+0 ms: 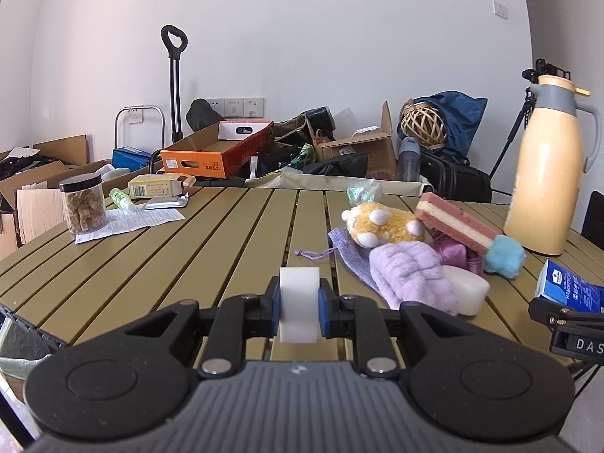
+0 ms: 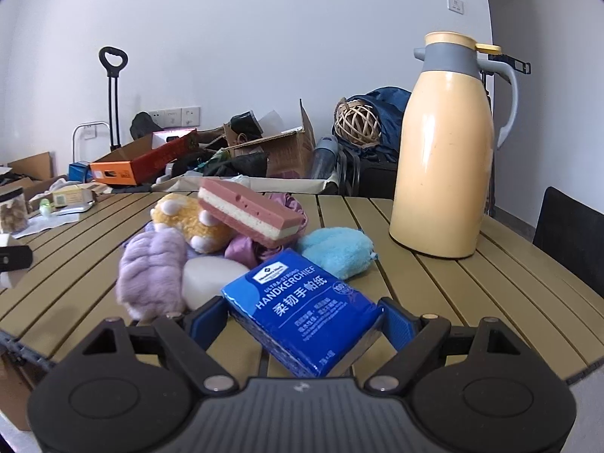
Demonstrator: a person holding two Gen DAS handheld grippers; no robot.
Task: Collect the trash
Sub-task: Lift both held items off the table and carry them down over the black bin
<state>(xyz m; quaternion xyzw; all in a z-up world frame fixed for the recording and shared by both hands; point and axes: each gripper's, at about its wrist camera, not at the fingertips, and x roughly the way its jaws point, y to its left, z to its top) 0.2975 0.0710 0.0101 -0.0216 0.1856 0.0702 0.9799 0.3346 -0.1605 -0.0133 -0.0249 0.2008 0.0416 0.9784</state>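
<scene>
White foam block (image 1: pixel 298 309) is clamped in the left gripper (image 1: pixel 299 311) above the slatted table (image 1: pixel 188 249). Blue tissue pack (image 2: pixel 304 311) is held between the right gripper's (image 2: pixel 302 321) wide-set pads, its near end hidden. Soft items are piled beyond.

The purple satin cloth (image 2: pixel 245 249) is mostly buried under the striped sponge (image 2: pixel 251 211) and the plush toys. The dark chair (image 2: pixel 570 234) at the table's (image 2: pixel 472 283) right edge is cut by the frame. The jar (image 2: pixel 13 211) at the left edge shows only half. Small print on the blue handkerchief pack (image 2: pixel 305 309) is unreadable.
</scene>
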